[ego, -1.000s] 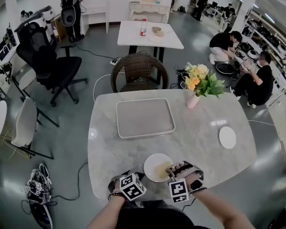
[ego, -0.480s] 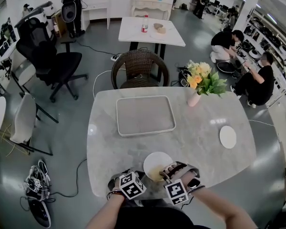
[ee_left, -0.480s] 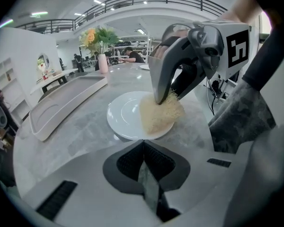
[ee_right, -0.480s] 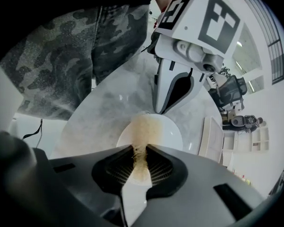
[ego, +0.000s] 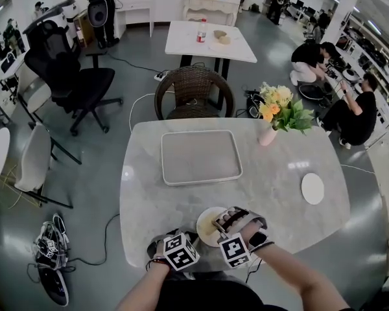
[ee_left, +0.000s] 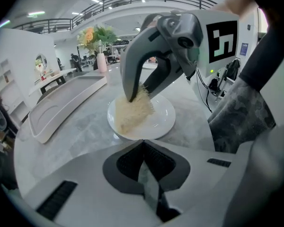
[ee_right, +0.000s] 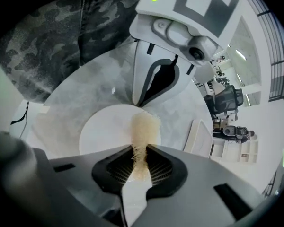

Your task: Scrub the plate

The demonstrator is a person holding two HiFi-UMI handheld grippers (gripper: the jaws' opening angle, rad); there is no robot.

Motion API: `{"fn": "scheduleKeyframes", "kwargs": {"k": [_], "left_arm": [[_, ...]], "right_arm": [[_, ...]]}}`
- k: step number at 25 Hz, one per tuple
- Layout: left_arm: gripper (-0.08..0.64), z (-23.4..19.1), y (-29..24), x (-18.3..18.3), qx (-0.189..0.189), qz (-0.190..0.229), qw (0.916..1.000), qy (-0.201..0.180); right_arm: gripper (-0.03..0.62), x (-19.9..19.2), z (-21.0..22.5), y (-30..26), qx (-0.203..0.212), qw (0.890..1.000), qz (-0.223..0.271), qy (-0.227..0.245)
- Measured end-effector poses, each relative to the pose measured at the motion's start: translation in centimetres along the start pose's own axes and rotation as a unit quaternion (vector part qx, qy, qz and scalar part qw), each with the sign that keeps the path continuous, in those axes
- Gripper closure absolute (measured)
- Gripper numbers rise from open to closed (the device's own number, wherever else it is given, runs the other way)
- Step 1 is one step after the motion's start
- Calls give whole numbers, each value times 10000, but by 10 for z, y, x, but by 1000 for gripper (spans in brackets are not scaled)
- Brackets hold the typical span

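– Plate sat where?
– Near the surface edge, well short of the tray. The right gripper clenched a scrubber pressed on it.
– Left gripper?
– Closed, empty, just beside the plate. Only its view showed the scrubber touching.

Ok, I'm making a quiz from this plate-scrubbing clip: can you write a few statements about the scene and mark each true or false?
1. The right gripper is shut on a fibrous scrubber. True.
2. The scrubber rests on the tray. False: it touches the plate, and the tray lies farther up the table.
3. The left gripper clamps the plate. False: its jaws are together with nothing between them, and the plate lies just ahead of them.
4. A vase of flowers stands on the table. True.
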State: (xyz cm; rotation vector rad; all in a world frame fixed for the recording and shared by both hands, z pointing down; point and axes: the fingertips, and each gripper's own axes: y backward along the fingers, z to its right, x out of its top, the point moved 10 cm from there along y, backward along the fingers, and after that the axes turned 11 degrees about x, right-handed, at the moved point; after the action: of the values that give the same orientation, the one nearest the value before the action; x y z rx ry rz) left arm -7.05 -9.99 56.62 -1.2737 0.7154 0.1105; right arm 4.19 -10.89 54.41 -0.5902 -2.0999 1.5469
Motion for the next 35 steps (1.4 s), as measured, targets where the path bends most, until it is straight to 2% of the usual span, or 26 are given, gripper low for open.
{"fn": "scheduleKeyframes", "kwargs": {"k": [7, 11, 15, 27, 32, 35], "left_arm": [[546, -2, 0, -1, 90, -44, 9999, 103], [546, -2, -1, -1, 105, -74, 9999, 111], [546, -1, -3, -2, 110, -120, 9998, 122], [546, 1, -2, -1, 178, -179, 9996, 154], [546, 0, -2, -1, 223, -210, 9994, 181], [546, 0, -3, -1, 240, -208, 9993, 218]], "right_arm": [[531, -21, 13, -7, -180, 9983, -225, -511], [531, -35, 12, -9, -134, 9961, -310, -811], [531, -46, 0, -7, -89, 9953, -340, -904], [531, -59, -62, 14, 331, 9966, -249, -714], [531, -46, -70, 18, 539, 9971, -84, -524], [531, -30, -68, 20, 644, 9976, 26, -241]]}}
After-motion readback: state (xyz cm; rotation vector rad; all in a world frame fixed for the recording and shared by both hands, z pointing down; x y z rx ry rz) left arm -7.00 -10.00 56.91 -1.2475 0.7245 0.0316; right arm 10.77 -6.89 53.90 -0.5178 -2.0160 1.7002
